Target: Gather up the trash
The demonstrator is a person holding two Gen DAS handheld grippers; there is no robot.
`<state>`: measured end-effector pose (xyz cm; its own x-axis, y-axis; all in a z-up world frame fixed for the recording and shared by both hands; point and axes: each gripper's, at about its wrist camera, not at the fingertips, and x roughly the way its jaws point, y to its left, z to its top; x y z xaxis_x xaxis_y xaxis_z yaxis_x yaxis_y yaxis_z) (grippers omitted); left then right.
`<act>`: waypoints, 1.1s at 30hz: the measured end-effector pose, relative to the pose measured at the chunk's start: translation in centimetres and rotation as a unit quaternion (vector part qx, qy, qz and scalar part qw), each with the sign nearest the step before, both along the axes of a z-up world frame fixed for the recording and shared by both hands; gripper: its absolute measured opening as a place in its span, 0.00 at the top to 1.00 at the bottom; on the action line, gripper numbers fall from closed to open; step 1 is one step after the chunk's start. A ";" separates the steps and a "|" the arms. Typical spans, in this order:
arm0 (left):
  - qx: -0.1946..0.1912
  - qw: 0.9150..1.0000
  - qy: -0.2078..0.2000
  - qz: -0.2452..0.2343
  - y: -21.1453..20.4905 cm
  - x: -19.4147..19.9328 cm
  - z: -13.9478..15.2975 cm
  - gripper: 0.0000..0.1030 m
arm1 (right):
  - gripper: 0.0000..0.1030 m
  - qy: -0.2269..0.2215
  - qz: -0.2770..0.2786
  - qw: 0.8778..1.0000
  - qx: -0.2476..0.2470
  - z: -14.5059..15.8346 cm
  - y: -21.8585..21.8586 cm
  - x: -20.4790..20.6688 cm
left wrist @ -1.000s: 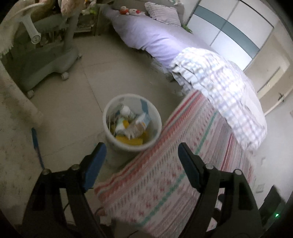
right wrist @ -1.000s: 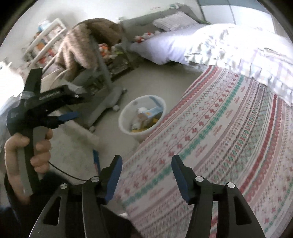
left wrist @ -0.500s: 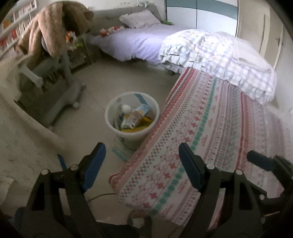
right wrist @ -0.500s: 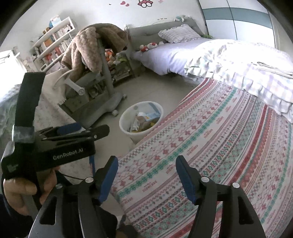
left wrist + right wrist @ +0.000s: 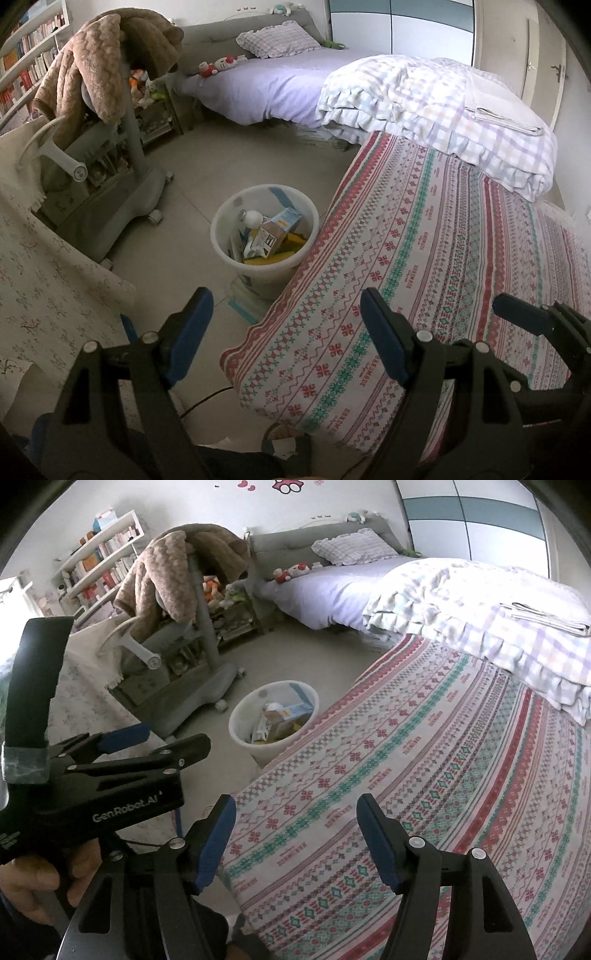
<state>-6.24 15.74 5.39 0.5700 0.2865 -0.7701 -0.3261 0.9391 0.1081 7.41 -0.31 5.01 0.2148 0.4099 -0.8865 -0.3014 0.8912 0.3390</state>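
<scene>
Trash (image 5: pixel 271 236) — cartons and wrappers — sits in the white bin (image 5: pixel 225 225) on the floor, ahead of your left claw (image 5: pixel 284 328) and just beside the edge of the patterned bed cover (image 5: pixel 424 258). Your left claw stands wide open with nothing between its jaws. Your right claw (image 5: pixel 295 834) is open too, empty, above the cover — the bin (image 5: pixel 240 734) lies ahead and left of it.

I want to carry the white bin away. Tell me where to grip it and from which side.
Grip the white bin by its thin upper rim on the side toward the open floor, coming from above with one finger inside the wall. It stands upright and open-topped; the patterned bed cover crowds its other side, and cartons fill the middle.
</scene>
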 end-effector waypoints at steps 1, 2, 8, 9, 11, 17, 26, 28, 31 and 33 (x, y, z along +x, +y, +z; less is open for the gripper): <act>-0.001 1.000 0.001 0.000 -0.1 0.0 0.0 0.21 | 0.33 0.001 -0.001 1.000 0.001 0.0 0.0 0.0; -0.002 1.000 0.002 -0.001 0.0 0.0 0.0 0.20 | 0.33 0.002 -0.001 1.000 0.002 -0.1 0.0 0.0; -0.003 1.000 0.006 -0.002 -0.1 0.2 -0.1 0.20 | 0.33 0.006 -0.001 1.000 0.000 -0.4 0.3 0.0; -0.003 1.000 0.006 -0.001 -0.1 0.2 -0.1 0.20 | 0.33 0.006 -0.001 1.000 0.000 -0.4 0.4 -0.1; -0.003 1.000 0.005 -0.001 -0.1 0.2 -0.1 0.20 | 0.33 0.005 -0.001 1.000 0.000 -0.4 0.4 -0.1; -0.003 1.000 0.006 -0.001 -0.1 0.1 -0.1 0.20 | 0.33 0.006 -0.002 1.000 0.000 -0.4 0.3 0.0; -0.003 1.000 0.006 0.000 -0.2 0.1 -0.1 0.20 | 0.33 0.006 -0.002 1.000 0.000 -0.5 0.3 0.0; -0.003 1.000 0.006 0.000 -0.2 0.1 -0.1 0.20 | 0.33 0.005 -0.003 1.000 0.000 -0.4 0.4 0.0; -0.003 1.000 0.007 0.000 -0.2 0.1 -0.2 0.20 | 0.33 0.005 -0.003 1.000 0.000 -0.5 0.4 0.0; -0.004 1.000 0.007 0.001 -0.2 0.1 -0.1 0.20 | 0.33 0.006 -0.003 1.000 0.000 -0.4 0.4 0.0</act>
